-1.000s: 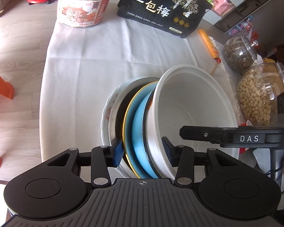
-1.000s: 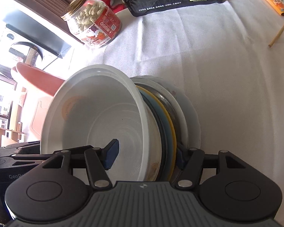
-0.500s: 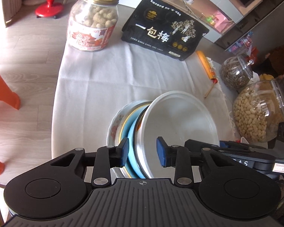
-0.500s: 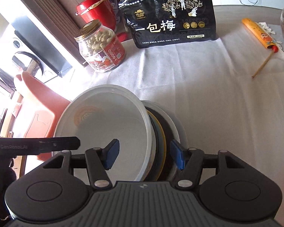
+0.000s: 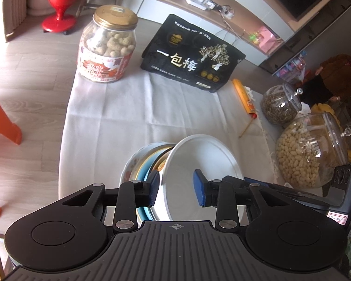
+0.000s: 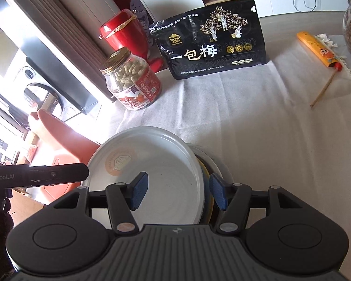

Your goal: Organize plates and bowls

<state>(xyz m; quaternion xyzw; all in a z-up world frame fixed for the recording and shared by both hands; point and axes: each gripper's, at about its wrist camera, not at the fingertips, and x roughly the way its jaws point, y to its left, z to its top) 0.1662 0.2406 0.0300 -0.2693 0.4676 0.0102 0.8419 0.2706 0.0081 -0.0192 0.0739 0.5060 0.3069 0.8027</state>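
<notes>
A stack of dishes is held between both grippers above the white tablecloth: a white bowl (image 5: 203, 164) on top, with blue, yellow and floral plates (image 5: 140, 164) under it. My left gripper (image 5: 176, 190) is shut on the stack's edge, one pad outside the plates and one inside the bowl. My right gripper (image 6: 179, 193) is shut on the opposite edge of the same stack; the white bowl (image 6: 152, 164) fills its view, with plate rims (image 6: 209, 171) to the right.
On the tablecloth (image 5: 133, 107) stand a peanut jar (image 5: 106, 46) and a black snack bag (image 5: 191, 56) at the back. An orange packet with a stick (image 5: 244, 98) and two glass jars (image 5: 308, 149) are on the right. An orange chair (image 6: 58, 140) is beside the table.
Both grippers have risen and pulled back with the stack; the dishes look smaller and more of the table and room shows. The grip on the stack is unchanged.
</notes>
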